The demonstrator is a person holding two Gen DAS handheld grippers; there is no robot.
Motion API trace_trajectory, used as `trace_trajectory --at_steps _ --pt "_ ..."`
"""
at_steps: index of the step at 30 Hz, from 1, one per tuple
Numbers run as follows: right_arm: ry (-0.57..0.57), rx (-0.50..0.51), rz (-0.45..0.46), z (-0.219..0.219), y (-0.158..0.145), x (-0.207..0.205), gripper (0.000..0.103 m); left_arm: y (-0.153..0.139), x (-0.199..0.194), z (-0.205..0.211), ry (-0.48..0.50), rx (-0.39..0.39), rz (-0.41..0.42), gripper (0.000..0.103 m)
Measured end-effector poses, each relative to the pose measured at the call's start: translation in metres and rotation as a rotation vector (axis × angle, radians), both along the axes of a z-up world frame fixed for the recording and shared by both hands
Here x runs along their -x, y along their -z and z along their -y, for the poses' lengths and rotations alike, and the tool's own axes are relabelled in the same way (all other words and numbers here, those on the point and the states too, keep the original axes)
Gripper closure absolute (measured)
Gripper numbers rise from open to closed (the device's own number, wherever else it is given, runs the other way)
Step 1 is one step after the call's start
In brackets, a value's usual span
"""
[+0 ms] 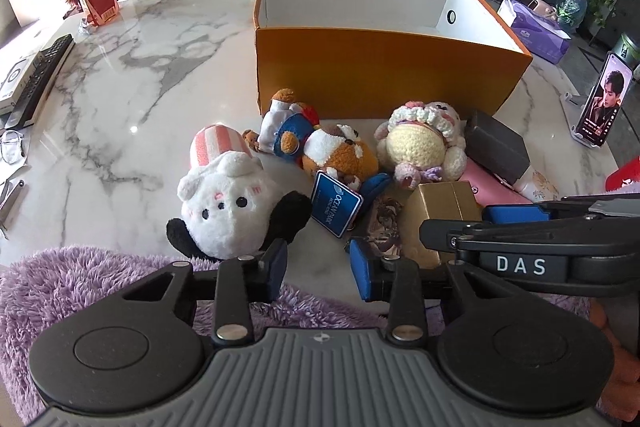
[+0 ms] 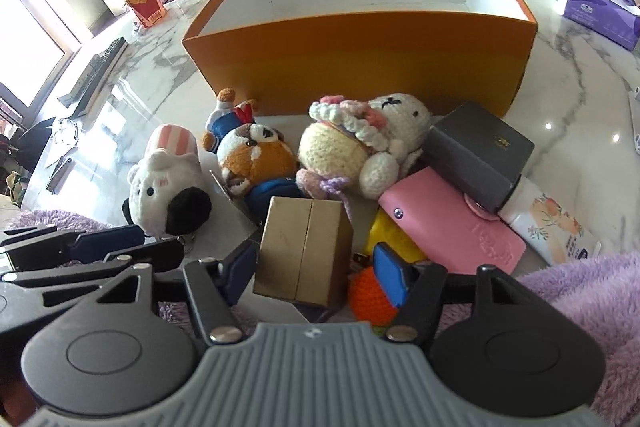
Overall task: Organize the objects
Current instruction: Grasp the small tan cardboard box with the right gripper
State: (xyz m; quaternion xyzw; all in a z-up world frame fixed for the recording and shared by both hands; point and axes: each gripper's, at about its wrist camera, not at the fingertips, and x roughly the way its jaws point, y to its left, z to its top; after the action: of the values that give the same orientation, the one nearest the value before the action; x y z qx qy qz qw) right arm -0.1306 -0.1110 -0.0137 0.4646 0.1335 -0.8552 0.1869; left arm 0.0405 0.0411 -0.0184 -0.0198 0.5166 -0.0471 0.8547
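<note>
Bright daylight glares off the marble table (image 1: 120, 75); fisheye edges warp.

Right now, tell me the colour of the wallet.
Pink; the wallet shows best in the right wrist view.

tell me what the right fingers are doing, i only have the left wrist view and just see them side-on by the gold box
Observer: The right gripper is open with the gold box between its fingers. The right-hand pad is clear of the box.
Operator: anything hidden behind that box
Observer: Yes. A yellow item and an orange crochet ball sit just right of it, next to the pink wallet.
</note>
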Motion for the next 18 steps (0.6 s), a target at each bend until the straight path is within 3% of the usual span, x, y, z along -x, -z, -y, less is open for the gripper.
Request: trace_trajectory --at_steps 4,7,12,15,18 --pt "0.014 -0.015 0.039 0.007 0.008 0.01 0.045 -0.001 -0.006 -0.01 -0.02 0.015 -0.01 0.061" --pt "0.014 -0.024 0.052 0.011 0.012 0.013 0.05 -0.002 -0.013 -0.022 -0.044 0.031 -0.007 0.048" --pt "0.014 -0.041 0.046 0.013 0.012 0.015 0.051 0.003 -0.027 -0.032 -0.061 -0.034 -0.023 0.028" --pt "0.011 -0.046 0.049 0.014 0.011 0.016 0.051 0.007 -0.032 -0.035 -0.066 -0.045 -0.04 0.028" --pt "0.045 -0.045 0.053 0.012 0.01 0.016 0.052 0.002 -0.026 -0.027 -0.015 -0.009 -0.024 0.029"
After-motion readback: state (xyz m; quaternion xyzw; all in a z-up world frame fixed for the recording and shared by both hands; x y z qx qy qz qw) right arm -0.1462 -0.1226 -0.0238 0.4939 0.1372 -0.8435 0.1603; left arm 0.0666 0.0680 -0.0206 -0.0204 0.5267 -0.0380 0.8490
